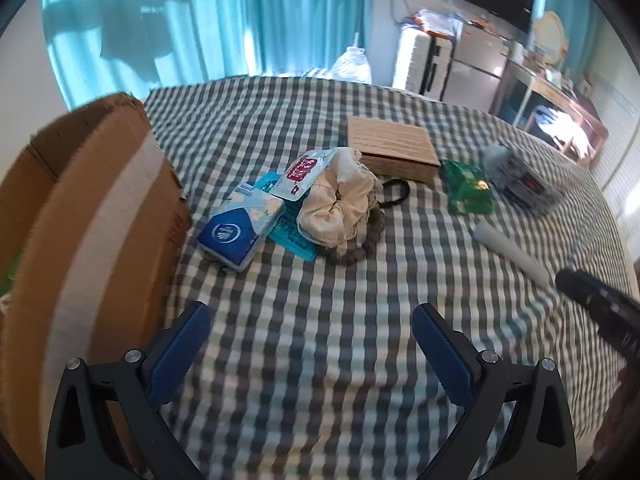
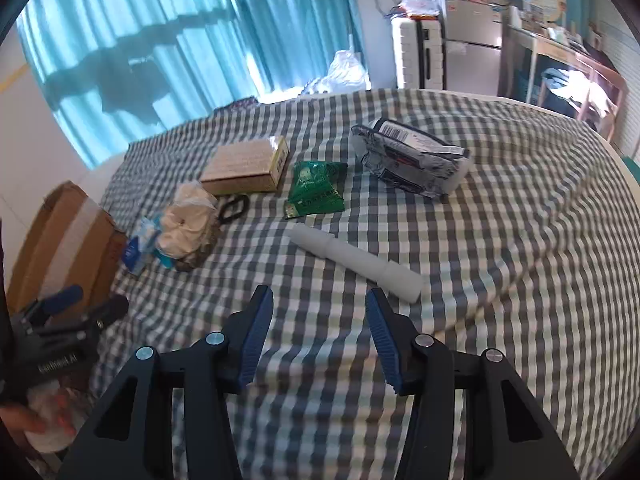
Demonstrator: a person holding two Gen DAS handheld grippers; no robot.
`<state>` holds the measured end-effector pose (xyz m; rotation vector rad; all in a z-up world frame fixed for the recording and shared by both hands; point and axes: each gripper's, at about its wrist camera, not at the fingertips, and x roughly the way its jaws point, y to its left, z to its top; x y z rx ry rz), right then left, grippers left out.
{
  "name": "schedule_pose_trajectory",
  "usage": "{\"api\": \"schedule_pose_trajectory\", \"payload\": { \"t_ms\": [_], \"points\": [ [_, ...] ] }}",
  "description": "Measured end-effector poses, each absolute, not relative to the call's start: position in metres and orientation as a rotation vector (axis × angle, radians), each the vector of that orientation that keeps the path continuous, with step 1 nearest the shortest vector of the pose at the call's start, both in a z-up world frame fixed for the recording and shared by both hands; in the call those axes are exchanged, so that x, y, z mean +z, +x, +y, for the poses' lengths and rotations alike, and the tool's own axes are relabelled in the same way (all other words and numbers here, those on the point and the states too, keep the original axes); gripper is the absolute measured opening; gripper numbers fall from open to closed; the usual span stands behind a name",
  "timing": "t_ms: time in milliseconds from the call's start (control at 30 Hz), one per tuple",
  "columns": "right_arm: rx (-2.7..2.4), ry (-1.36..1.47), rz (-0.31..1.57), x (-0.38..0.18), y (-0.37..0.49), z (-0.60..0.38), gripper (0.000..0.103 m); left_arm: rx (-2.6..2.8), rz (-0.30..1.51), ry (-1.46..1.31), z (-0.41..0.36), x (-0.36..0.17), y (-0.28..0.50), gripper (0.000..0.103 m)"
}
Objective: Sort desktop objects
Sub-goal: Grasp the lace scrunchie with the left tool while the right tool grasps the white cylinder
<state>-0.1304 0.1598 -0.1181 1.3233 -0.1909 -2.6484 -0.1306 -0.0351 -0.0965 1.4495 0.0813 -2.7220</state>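
You had the objects still scattered on the grey-and-white checked cloth, none of them yet picked up. Nearest your right gripper lay the white ribbed plastic tube, slanting from far left to near right, its near end just beyond the right finger and not between the pads. That gripper's jaws stood partly open, with nothing but cloth between them.

Farther off lay the green foil packet, the flat tan cardboard box and, to the right, the crinkled grey-and-white wrapped pack. On the left sat a small heap: the cream fabric scrunchie over a dark beaded ring, a black hair loop beside it, the blue-and-white tissue pack and a red-and-white sachet.

Your left gripper was spread wide and empty, hanging over bare cloth near that heap, with the open brown cardboard carton close on its left.

As I judge it, you were at the approach, before any first grasp. The next move called for each hand to settle on one item: the right would need to shift right and farther to straddle the tube across its width; the left would need to reach farther to the tissue pack, then carry it to the carton, which looked like the likely bin.
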Motion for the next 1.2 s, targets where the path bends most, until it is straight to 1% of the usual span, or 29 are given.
{"api": "schedule_pose_trajectory", "payload": {
  "t_ms": [67,133,367,400,433,467,500,533,567,600,633,667,800,900,1067,1200],
  "points": [
    [-2.618,1.336,-0.127,-0.131,-0.149,0.160,0.049,-2.702,0.149,1.449,-0.034,-0.105,-0.146,0.103],
    [-2.604,1.342,-0.062,-0.140,-0.163,0.158,0.049,-2.682,0.170,1.437,-0.032,-0.113,-0.160,0.103],
    [-2.561,1.424,0.118,-0.181,-0.202,0.147,0.049,-2.656,0.132,1.467,-0.027,-0.144,-0.208,0.103],
    [-2.570,1.415,0.157,-0.182,-0.202,0.145,0.046,-2.662,0.139,1.479,-0.028,-0.148,-0.213,0.103],
    [-2.575,1.412,0.167,-0.182,-0.201,0.145,0.038,-2.668,0.140,1.478,-0.029,-0.150,-0.216,0.103],
    [-2.578,1.423,0.177,-0.182,-0.199,0.146,0.032,-2.683,0.143,1.480,-0.029,-0.152,-0.219,0.102],
    [-2.602,1.426,0.197,-0.180,-0.196,0.148,0.023,-2.700,0.153,1.492,-0.030,-0.154,-0.222,0.090],
    [-2.608,1.426,0.197,-0.179,-0.195,0.150,0.016,-2.715,0.166,1.501,-0.031,-0.155,-0.224,0.078],
    [-2.617,1.420,0.187,-0.178,-0.191,0.154,0.013,-2.721,0.150,1.500,-0.032,-0.155,-0.225,0.060],
    [-2.625,1.418,0.175,-0.178,-0.189,0.157,0.009,-2.724,0.118,1.493,-0.032,-0.155,-0.225,0.048],
    [-2.625,1.421,0.152,-0.177,-0.187,0.160,0.008,-2.739,0.099,1.503,-0.032,-0.154,-0.224,0.037],
    [-2.634,1.417,0.118,-0.175,-0.184,0.163,0.008,-2.762,0.105,1.532,-0.033,-0.152,-0.223,0.018],
    [-2.643,1.424,0.070,-0.167,-0.173,0.166,0.007,-2.784,0.075,1.544,-0.031,-0.143,-0.209,0.018],
    [-2.636,1.445,0.022,-0.160,-0.162,0.169,0.007,-2.799,0.087,1.541,-0.033,-0.133,-0.194,0.018],
    [-2.633,1.439,-0.080,-0.145,-0.145,0.179,0.007,-2.861,0.081,1.508,-0.039,-0.102,-0.166,0.018],
    [-2.648,1.412,-0.110,-0.127,-0.126,0.181,0.007,-2.900,0.099,1.470,-0.043,-0.079,-0.146,0.018]
  ]
}}
